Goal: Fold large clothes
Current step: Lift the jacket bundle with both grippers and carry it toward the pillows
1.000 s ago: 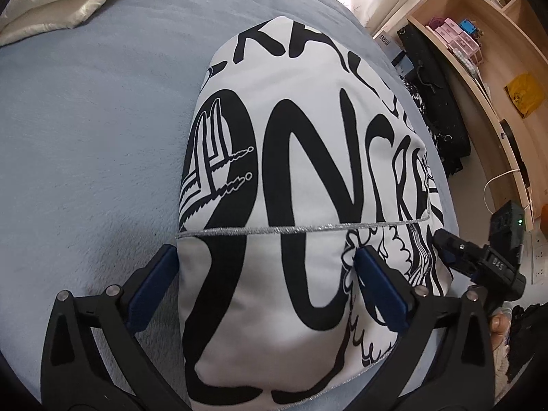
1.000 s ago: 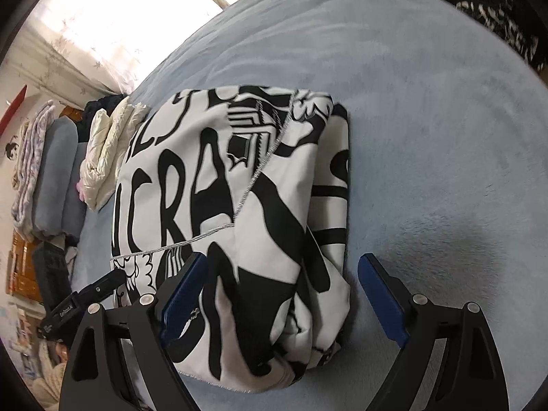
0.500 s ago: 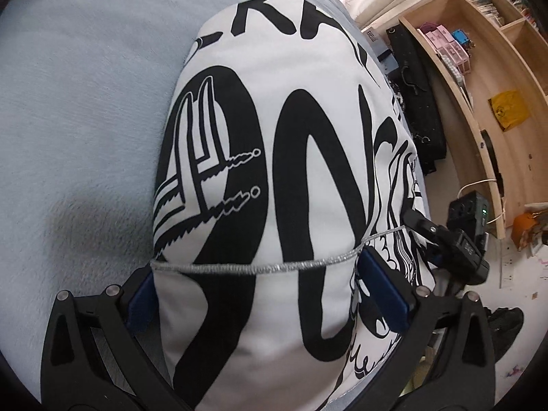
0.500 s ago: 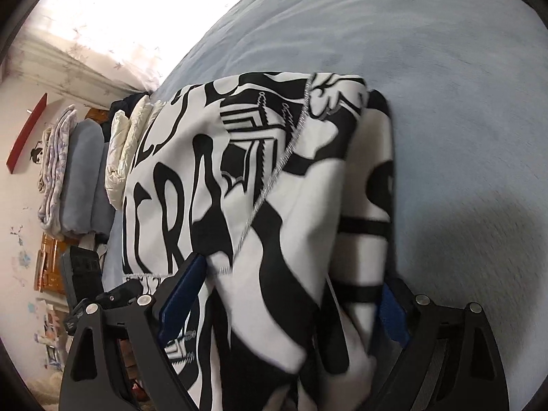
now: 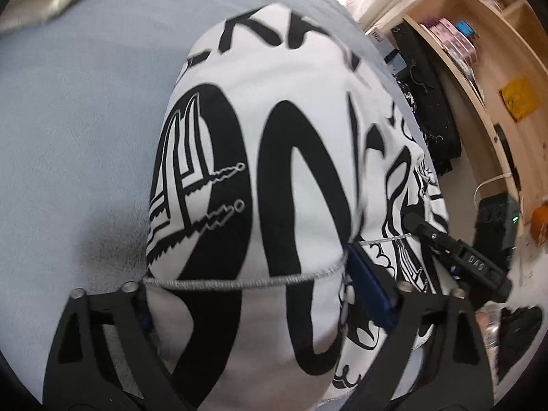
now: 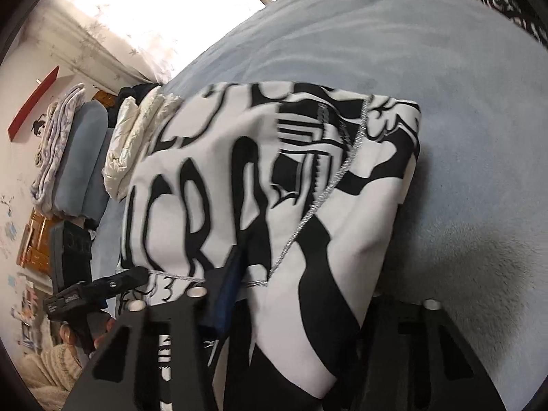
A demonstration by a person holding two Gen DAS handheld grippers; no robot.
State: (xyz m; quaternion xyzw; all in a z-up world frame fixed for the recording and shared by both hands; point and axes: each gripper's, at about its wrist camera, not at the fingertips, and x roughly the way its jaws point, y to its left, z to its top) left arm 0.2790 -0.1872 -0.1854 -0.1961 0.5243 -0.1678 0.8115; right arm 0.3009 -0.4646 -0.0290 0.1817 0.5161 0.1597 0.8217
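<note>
A folded white garment with bold black lettering and a silver trim line [image 5: 274, 178] lies on a pale blue bed [image 5: 75, 109]. My left gripper [image 5: 253, 294] has its jaws around the garment's near edge, blue pads pressing the thick fold. My right gripper [image 6: 301, 294] grips the same garment [image 6: 260, 178] at its other near corner, fabric bunched between its fingers. The right gripper also shows in the left wrist view [image 5: 455, 257], and the left gripper shows in the right wrist view [image 6: 89, 291].
A cream quilted item [image 6: 133, 137] lies at the far end of the bed, with folded bedding [image 6: 68, 157] beyond. Wooden shelves [image 5: 486, 68] and a black bag [image 5: 424, 96] stand beside the bed. Bare bed surface [image 6: 445, 102] lies right of the garment.
Both grippers moved forward onto the garment's near edge and closed on it. The fabric now bunches between the fingers and its near edge lifts slightly.
</note>
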